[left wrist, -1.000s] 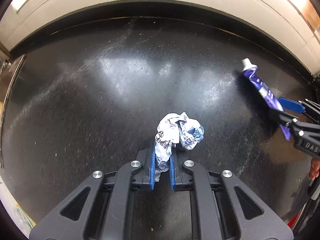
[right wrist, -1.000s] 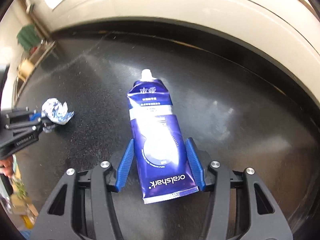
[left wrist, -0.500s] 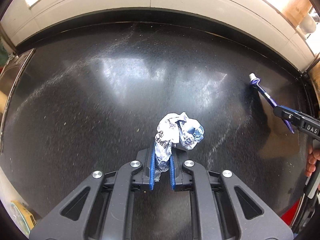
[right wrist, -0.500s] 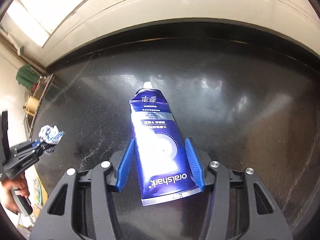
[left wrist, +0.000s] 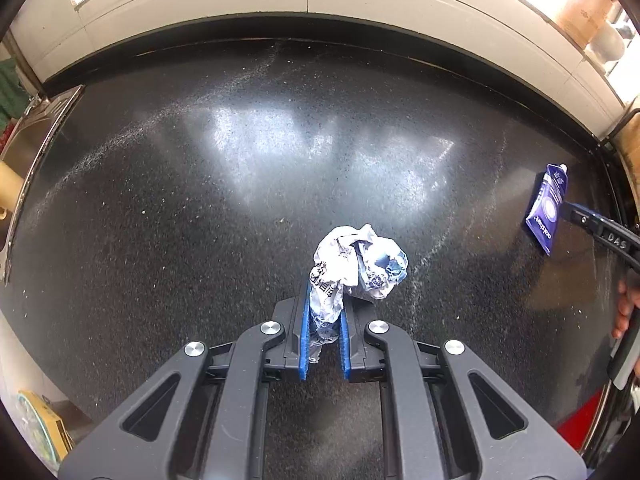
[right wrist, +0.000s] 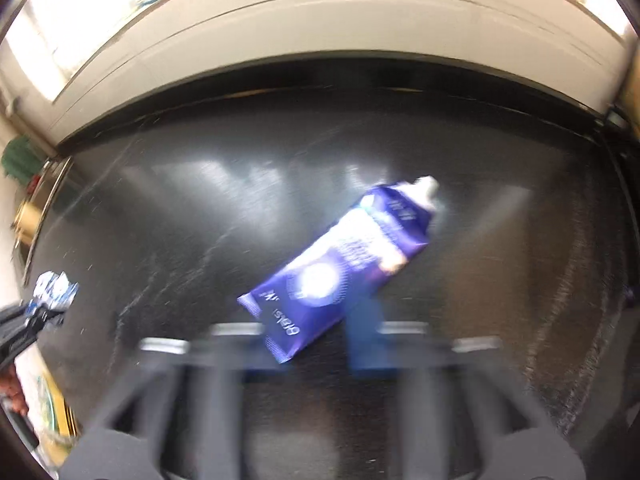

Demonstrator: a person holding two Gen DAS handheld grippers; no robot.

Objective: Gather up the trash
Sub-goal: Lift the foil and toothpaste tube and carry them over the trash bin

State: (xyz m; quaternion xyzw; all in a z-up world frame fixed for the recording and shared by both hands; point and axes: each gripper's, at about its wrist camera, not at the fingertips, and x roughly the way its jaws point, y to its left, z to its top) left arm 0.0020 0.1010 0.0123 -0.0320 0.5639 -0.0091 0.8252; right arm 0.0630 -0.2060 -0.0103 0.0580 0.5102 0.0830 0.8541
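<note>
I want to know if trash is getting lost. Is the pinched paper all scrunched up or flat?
Scrunched up. The paper is a wrinkled ball, and the left gripper pinches its tail between blue pads.

Black speckled counter [left wrist: 168, 248], glossy, with window glare across the middle. Pale crumbs [left wrist: 280, 221] and fine specks scattered over the surface, thicker toward the left edge. Whitish dusty streak [left wrist: 224, 88] running diagonally from the far edge toward the left edge. Fainter smear [left wrist: 432, 248] right of centre. Dark raised lip along the far edge.
</note>
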